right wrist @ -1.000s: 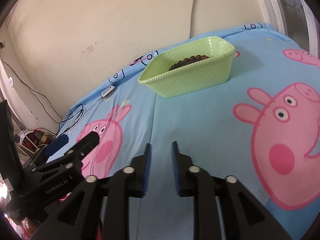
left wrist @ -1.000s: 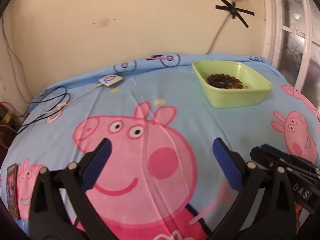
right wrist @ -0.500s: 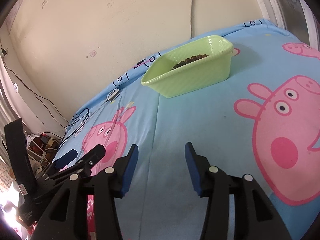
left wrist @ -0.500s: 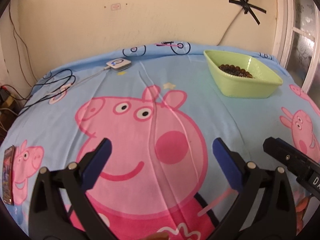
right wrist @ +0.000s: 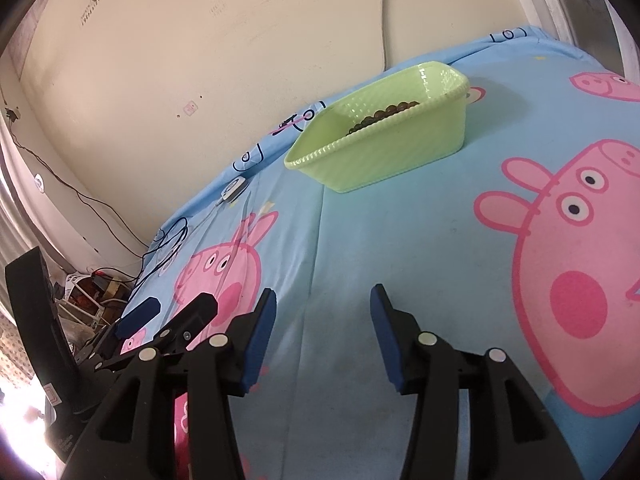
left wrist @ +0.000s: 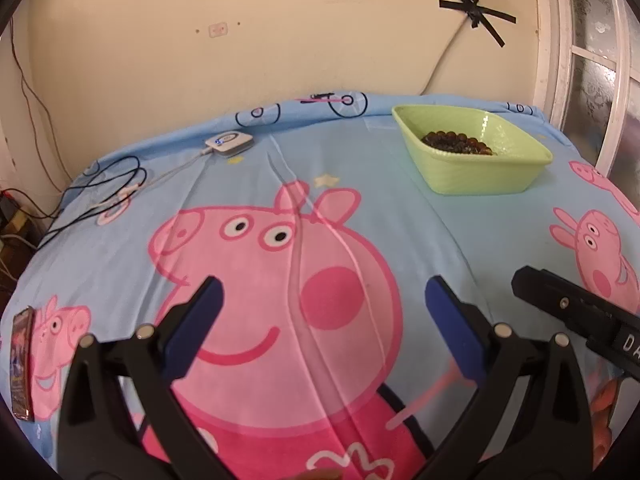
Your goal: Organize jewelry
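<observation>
1. Two claws in play; left wrist view first. My left claw [left wrist: 322,300] hangs wide open over the big pink pig print on the blue bedsheet [left wrist: 448,240], nothing between the pads. Compared with a second ago this view has swung: the green basket [left wrist: 480,176] sits farther off and more to the right.
2. Same view: the dark bead bracelet [left wrist: 456,142] lies inside the basket, against its far side. I judge that piece as already put away.
3. Same view, surroundings: a white charger puck [left wrist: 229,143] with its black cables [left wrist: 100,184] near the wall; a phone [left wrist: 22,364] at the left edge of the sheet. My right claw's black body pokes in at lower right. Something orange-brown shows behind it, too hidden to name.
4. Right wrist view: my right claw [right wrist: 322,336] has just been opening, from nearly closed to about half spread. Nothing between the pads, only bare sheet below.
5. Same view: basket well ahead, beads just visible over its rim. No other jewelry in sight on the sheet; nothing blocks the way to the basket. Left claw sits close by on my left.
</observation>
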### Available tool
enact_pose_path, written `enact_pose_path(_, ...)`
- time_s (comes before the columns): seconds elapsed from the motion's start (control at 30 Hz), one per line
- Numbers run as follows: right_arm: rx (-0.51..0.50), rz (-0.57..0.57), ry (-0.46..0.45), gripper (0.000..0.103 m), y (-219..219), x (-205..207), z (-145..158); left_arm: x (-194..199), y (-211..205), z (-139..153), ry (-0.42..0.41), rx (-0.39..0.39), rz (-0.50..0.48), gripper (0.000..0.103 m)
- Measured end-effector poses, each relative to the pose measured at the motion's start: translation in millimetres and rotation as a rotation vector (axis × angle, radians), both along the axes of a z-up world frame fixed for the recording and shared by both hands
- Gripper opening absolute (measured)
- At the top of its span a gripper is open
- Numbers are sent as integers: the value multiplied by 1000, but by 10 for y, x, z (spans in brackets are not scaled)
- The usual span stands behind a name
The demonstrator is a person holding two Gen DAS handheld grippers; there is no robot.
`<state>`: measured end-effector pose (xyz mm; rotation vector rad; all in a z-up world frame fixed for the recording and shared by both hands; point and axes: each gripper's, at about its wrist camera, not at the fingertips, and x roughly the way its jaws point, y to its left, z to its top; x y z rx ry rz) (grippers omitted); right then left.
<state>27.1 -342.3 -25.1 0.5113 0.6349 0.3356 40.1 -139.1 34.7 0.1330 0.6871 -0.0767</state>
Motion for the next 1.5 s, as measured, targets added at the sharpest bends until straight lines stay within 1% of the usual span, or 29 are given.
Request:
enact_pose_path(0.17,8,1,-2,28,-14,-4,3,-36,19,25,-20,-11,-1,97)
enact_pose_path(0.27,11,-2,-4,28,-23,-8,2,-36,13,18,-15,-9,1,97)
enact_pose_path(0.43,8,-4,-6,28,-15,-11,8,-18,39,-6,10,-24,0,97)
enact_pose_path(0.53,7,-2,-6,28,-15,-11,7,-23,66,-3,11,-39,4,97)
enact_pose_path(0.67,9,-2,-5,28,-14,-5,4,-1,102,-27,40,-63,1,97)
enact_pose_path(0.9,11,-2,-5,29,-11,-10,9,-39,78,-11,19,-62,-22,97)
enact_pose_path(1.1,17,-2,-2,29,-19,-12,8,0,106,-35,44,-74,-19,97)
enact_pose_path(1.2,20,-2,0,29,-15,-6,5,21,101,-57,57,-66,-10,97)
enact_pose_path(1.5,21,-3,0,29,-20,-8,2,29,88,-69,62,-58,-11,97)
